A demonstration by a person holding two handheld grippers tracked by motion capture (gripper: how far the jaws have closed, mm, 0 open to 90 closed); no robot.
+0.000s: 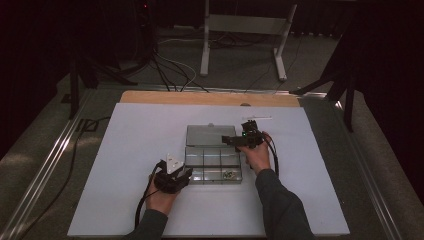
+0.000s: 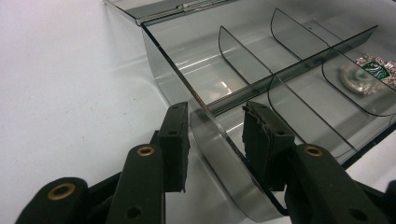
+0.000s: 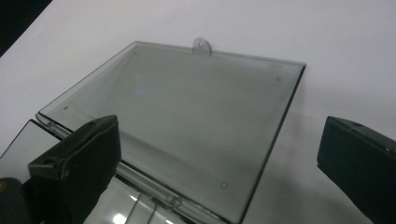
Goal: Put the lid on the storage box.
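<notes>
A wide white worktop (image 1: 150, 200) fills most of the high view, with a strip of bare wood (image 1: 200, 98) along its far edge and a dim floor of cables and a metal stand (image 1: 245, 25) beyond it.

Near the middle of the worktop lies a smoky clear plastic box (image 1: 212, 161), opened flat. Its lid (image 3: 187, 121) lies back on the far side, joined to the base by a hinge, with a small round tab (image 3: 201, 45) on its far edge. The base is split by thin dividers (image 2: 243, 56) into several compartments. One compartment on the box's near right holds a small shiny green-and-silver piece (image 2: 371, 67); what it is cannot be made out.

The left hand-held gripper (image 2: 215, 140) sits at the box's near left corner. Its jaws are partly closed and straddle the box's side wall, one pad outside and one inside, each with a narrow gap to the wall.

The right hand-held gripper (image 1: 248, 136) hovers at the lid's right edge. Its jaws stand wide apart and hold nothing.
</notes>
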